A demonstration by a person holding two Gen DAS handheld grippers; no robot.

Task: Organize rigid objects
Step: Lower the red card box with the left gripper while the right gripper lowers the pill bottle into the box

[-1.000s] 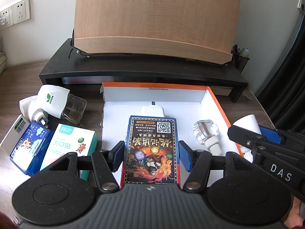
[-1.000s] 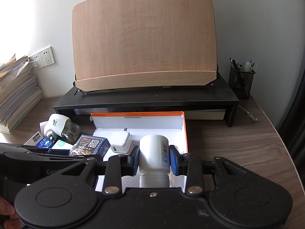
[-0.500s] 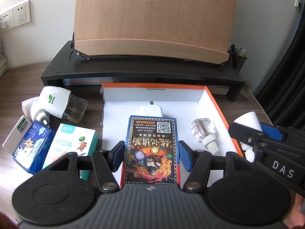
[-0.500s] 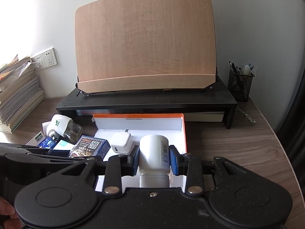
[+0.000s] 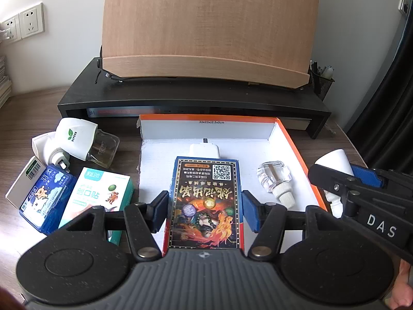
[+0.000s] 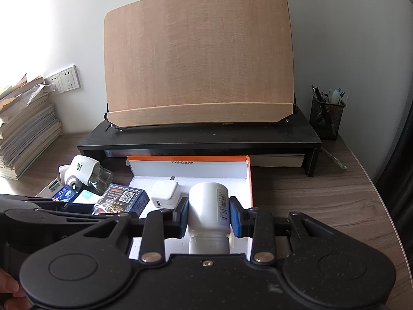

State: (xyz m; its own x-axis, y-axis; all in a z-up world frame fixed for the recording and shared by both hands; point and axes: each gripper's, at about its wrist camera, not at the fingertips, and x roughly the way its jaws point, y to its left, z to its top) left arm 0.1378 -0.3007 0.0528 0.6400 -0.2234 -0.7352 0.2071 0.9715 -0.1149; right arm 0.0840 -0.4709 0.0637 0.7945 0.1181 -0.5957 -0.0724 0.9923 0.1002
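Both sets of fingers are clamped on something. Those of the left gripper (image 5: 205, 210) grip the sides of a dark-blue printed card box (image 5: 205, 199), held flat above the white floor of the shallow orange-rimmed cardboard tray (image 5: 291, 139). Those of the right gripper (image 6: 207, 218) pinch a white plastic bottle with a barcode label (image 6: 207, 206), its ribbed cap pointing back toward the hand, over the tray's right-hand part.

As I judge it, both things are about to be set down in the tray, and space is the worry. A white square USB charger (image 5: 204, 150) lies just beyond the card box, and a clear glass refill bottle with a white screw neck (image 5: 275, 180) lies to its right, close to where the white bottle must go. If the bottle comes down too far left it could knock the glass one, and being round it may roll once let go. The two grippers are also near each other, so either could bump the other.

By count: one tray, holding one charger and one glass refill; one card box and one white bottle in hand. On the wooden bench (image 6: 309, 193) left of the tray wait one white plug-in diffuser with a leaf mark (image 5: 74, 137), one blue tissue packet (image 5: 45, 196) and one white-and-teal carton (image 5: 99, 193).
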